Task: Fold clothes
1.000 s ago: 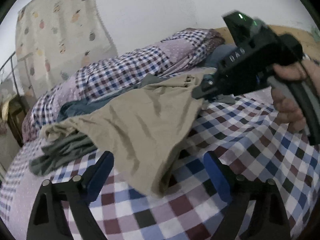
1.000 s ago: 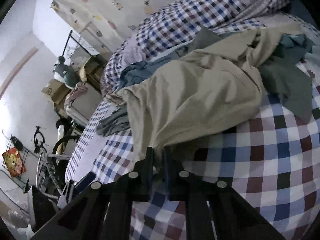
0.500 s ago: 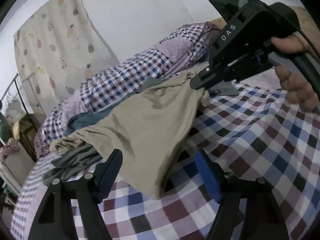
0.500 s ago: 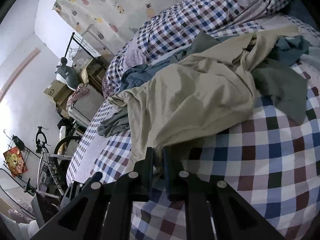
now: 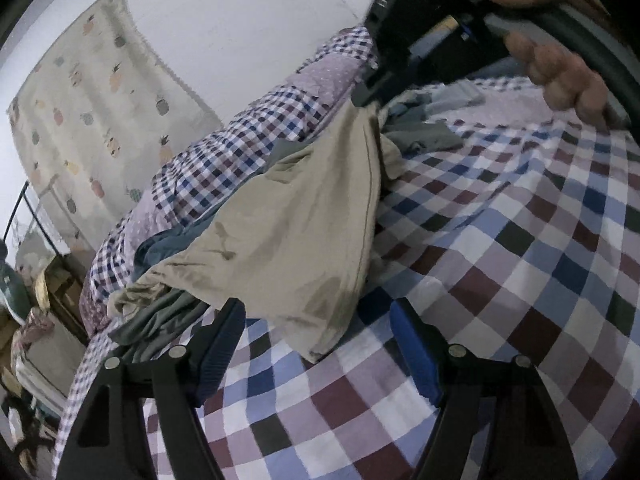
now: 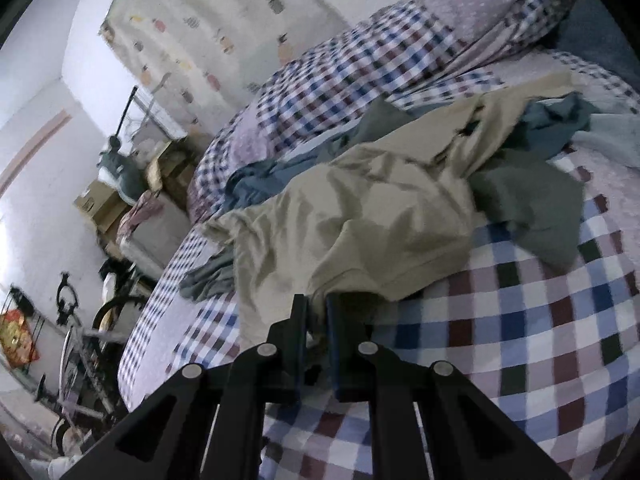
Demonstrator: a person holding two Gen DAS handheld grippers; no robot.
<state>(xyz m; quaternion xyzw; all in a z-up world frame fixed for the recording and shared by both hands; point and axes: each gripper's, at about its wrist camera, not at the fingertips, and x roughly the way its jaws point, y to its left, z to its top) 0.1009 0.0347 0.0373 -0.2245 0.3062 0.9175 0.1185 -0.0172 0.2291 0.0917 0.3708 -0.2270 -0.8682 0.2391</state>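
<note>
Beige garment (image 5: 288, 236): hung unfolded over a heap of grey and blue clothes (image 6: 532, 204) on the checked bedspread (image 5: 520, 280). Right gripper (image 6: 317, 312) was clamped on one edge, cloth pinched between its closed fingers and rising toward 12 o'clock. Left gripper (image 5: 316, 320) stood wide apart and empty, the garment's lower corner hanging between its fingers (not touching, apparently). Advice: pinch that corner near the hem, then draw the cloth taut and clear of the heap.
</note>
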